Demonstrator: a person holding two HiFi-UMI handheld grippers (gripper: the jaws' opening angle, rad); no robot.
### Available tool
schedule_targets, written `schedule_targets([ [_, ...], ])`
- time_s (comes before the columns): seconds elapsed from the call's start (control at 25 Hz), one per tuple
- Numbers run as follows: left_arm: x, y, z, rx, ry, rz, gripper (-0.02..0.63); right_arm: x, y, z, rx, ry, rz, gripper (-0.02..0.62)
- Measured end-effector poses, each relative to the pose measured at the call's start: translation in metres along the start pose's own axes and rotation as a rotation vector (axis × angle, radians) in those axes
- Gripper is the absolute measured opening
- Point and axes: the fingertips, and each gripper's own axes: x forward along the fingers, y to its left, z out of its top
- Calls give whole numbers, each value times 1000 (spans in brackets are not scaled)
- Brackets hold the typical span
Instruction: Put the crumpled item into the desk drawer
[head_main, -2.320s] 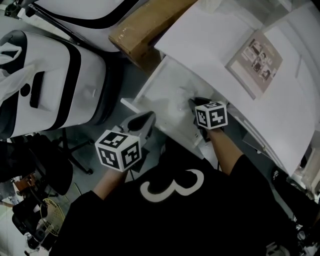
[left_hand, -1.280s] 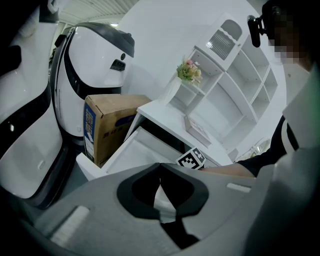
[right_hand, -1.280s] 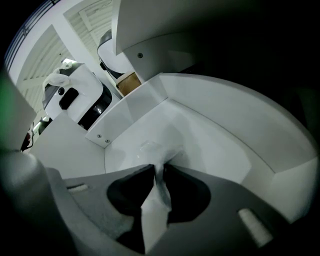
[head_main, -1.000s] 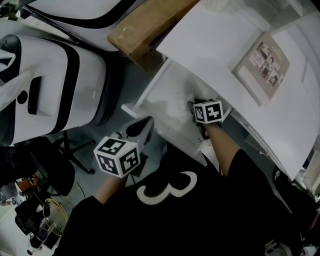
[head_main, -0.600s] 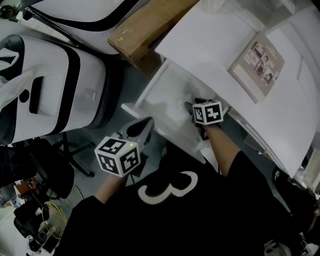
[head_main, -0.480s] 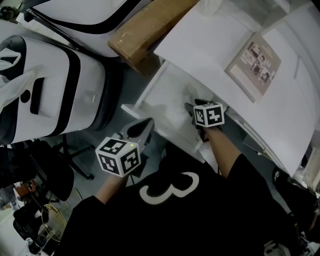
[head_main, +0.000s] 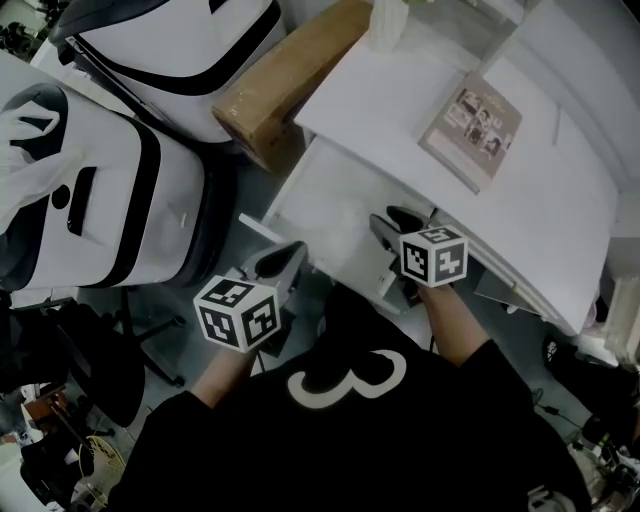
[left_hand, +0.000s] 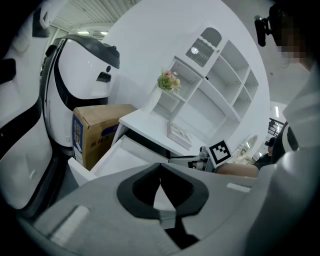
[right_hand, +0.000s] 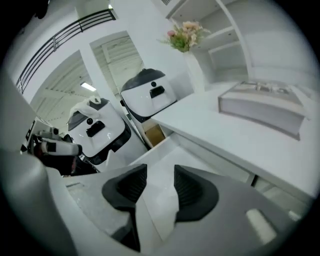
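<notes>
The white desk drawer (head_main: 325, 205) stands pulled out under the desk top (head_main: 400, 110). A faint pale crumpled shape (head_main: 348, 236) lies on its floor, too washed out to make out well. My right gripper (head_main: 384, 224) hovers over the drawer's near right corner. Its jaws are apart and closing, and only the drawer floor (right_hand: 165, 160) shows between them. My left gripper (head_main: 284, 259) hangs outside the drawer's front left corner, with its tips touching and nothing held. In the left gripper view the left gripper (left_hand: 160, 184) points at the drawer (left_hand: 122, 157).
A brown cardboard box (head_main: 290, 85) leans by the drawer's far end. Large white-and-black machine shells (head_main: 110, 200) stand to the left. A flat printed box (head_main: 470, 125) lies on the desk. A vase of flowers (right_hand: 186, 35) and white shelves (left_hand: 220, 95) stand behind.
My right gripper has drawn back from inside the drawer toward its front edge. The left gripper has stayed beside the drawer front.
</notes>
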Motion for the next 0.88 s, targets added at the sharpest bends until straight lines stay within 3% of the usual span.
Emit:
schedule_targets([
  [0.28, -27, -39, 9, 64, -36, -69, 11, -75, 68, 29, -61, -179, 125, 150],
  [0.48, -50, -69, 16, 115, -72, -122, 11, -126, 112, 36, -111, -280, 180, 69],
  [0.72, -76, -99, 21, 160, -116, -187, 11, -166, 149, 33, -154, -357, 208, 6],
  [0.88, -84, -115, 22, 178, -131, -222, 11, -180, 162, 25, -145, -363, 234, 3],
])
